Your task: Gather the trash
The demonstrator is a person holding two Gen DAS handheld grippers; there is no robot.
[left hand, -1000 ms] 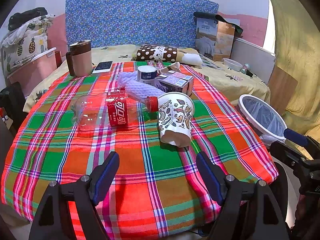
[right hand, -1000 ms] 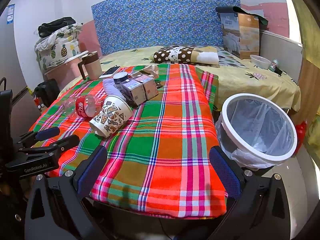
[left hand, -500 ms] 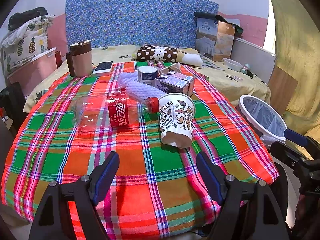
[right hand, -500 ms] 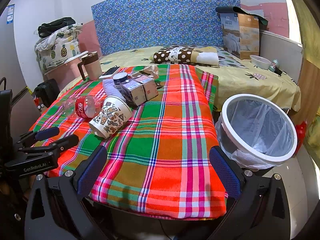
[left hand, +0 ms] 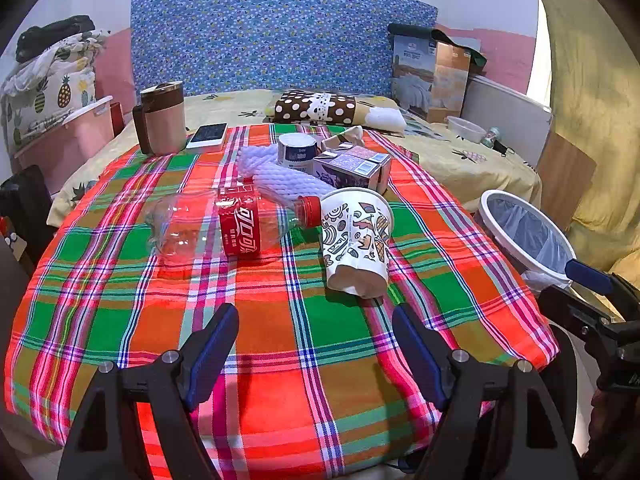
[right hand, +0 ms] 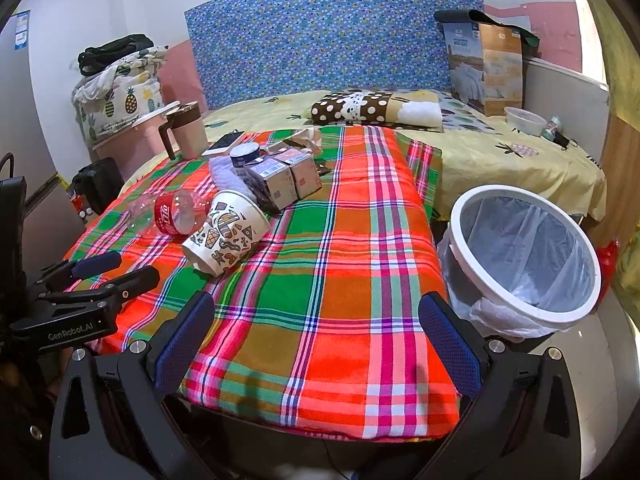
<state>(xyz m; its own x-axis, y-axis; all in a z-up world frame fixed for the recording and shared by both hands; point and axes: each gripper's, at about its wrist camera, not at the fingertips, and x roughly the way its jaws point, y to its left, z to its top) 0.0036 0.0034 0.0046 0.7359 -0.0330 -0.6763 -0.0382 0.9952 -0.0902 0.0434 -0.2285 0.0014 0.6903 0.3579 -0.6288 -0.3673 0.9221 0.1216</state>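
With nothing picked up yet, both the left gripper [left hand: 316, 344] and right gripper [right hand: 316, 330] gape wide and empty at the table's [left hand: 280, 408] near edge, so next the left must reach for the paper cup [left hand: 356, 242].

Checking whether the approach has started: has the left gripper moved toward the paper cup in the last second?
No. In the left wrist view the paper cup and bottle sit where they did, so the left gripper has barely shifted.

- One clear plastic bottle [left hand: 224, 228], lying ahead of the left fingers.
- One patterned paper cup [left hand: 356, 240], on its side.
- Two small cartons [left hand: 352, 168].
- One tape roll [left hand: 297, 151].
- One white mesh sleeve [left hand: 280, 176].
- One lined bin [right hand: 524, 256].
- One mug [left hand: 162, 118].
- One phone [left hand: 208, 135].
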